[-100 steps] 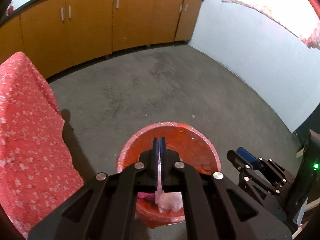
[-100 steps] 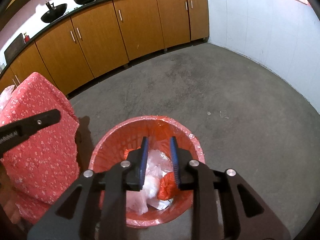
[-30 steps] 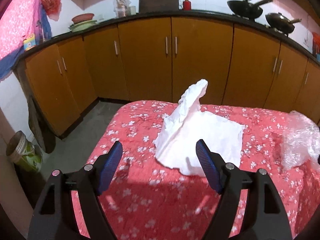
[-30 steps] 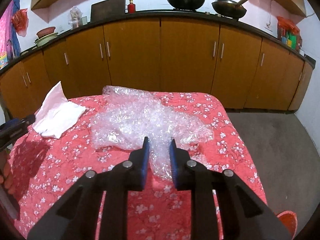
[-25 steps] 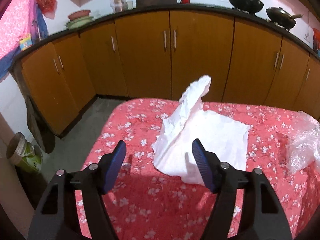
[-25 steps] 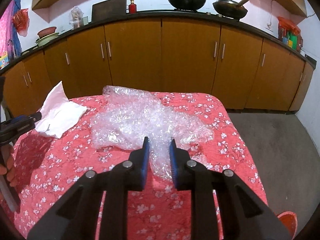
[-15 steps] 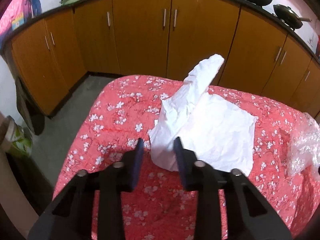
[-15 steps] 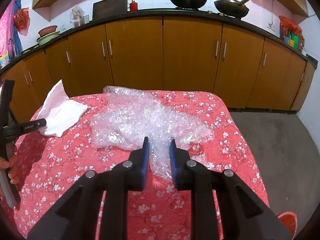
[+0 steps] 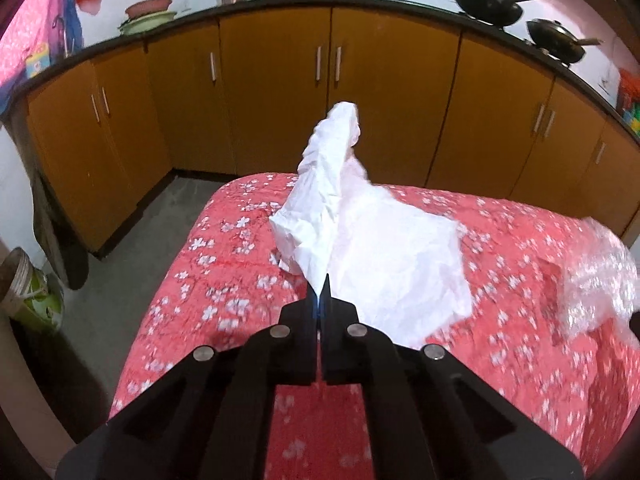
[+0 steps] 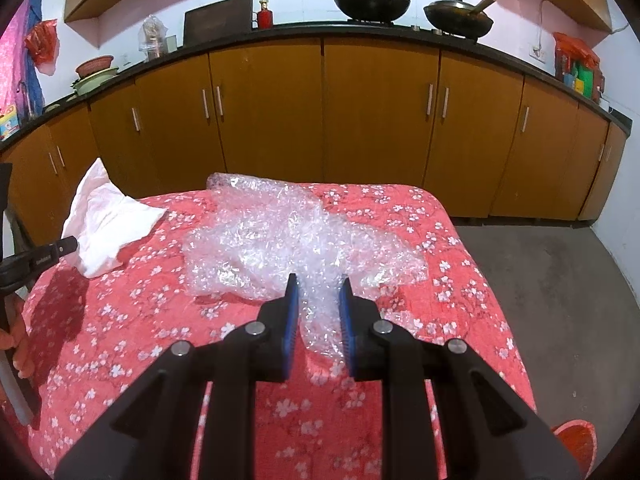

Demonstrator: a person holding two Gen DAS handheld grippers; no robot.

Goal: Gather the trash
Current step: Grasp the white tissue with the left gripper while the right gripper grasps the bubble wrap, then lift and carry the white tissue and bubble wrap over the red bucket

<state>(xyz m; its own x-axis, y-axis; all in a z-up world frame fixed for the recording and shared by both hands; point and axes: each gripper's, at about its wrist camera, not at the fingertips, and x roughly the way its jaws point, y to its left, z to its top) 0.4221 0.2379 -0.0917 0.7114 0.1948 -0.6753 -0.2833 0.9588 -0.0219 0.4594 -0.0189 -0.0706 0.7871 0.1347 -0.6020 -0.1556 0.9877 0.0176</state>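
Note:
A crumpled white paper lies on the table with the red flowered cloth. My left gripper is shut on the paper's near corner, and the paper rises to a peak beyond it. The paper also shows in the right wrist view, with the left gripper's tip at its edge. A heap of clear bubble wrap lies mid-table. My right gripper holds a near fold of it between narrowly parted blue pads. The wrap's edge shows in the left wrist view.
Brown cabinets with a dark counter run behind the table, carrying woks and jars. The red bin's rim peeks at the lower right on the grey floor. A green container stands on the floor at left.
My left gripper went from wide open around the paper to shut on its corner, and the paper now stands higher. The right gripper has stayed in place on the bubble wrap.

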